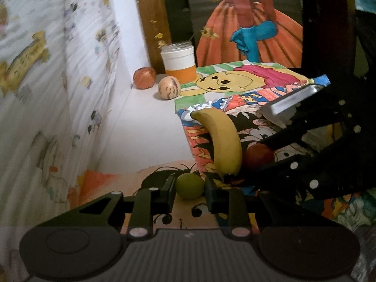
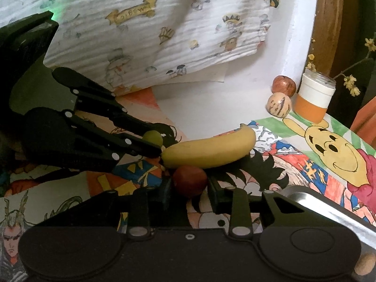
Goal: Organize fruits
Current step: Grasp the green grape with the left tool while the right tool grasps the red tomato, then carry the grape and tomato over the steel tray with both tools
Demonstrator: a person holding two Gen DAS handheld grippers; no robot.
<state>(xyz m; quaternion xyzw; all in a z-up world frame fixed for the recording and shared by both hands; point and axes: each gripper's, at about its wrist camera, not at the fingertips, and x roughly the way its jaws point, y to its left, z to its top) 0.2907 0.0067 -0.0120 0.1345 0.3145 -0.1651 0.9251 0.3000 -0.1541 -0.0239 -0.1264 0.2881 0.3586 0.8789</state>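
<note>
curtain (image 2: 150,35) print: "DIBBEW"-like banner, unclear | jar (image 1: 179,62) label: blank

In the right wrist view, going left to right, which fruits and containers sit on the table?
Small green round fruit in the left claw → dark red round fruit → yellow banana → speckled beige round fruit → white-and-orange jar.
</note>
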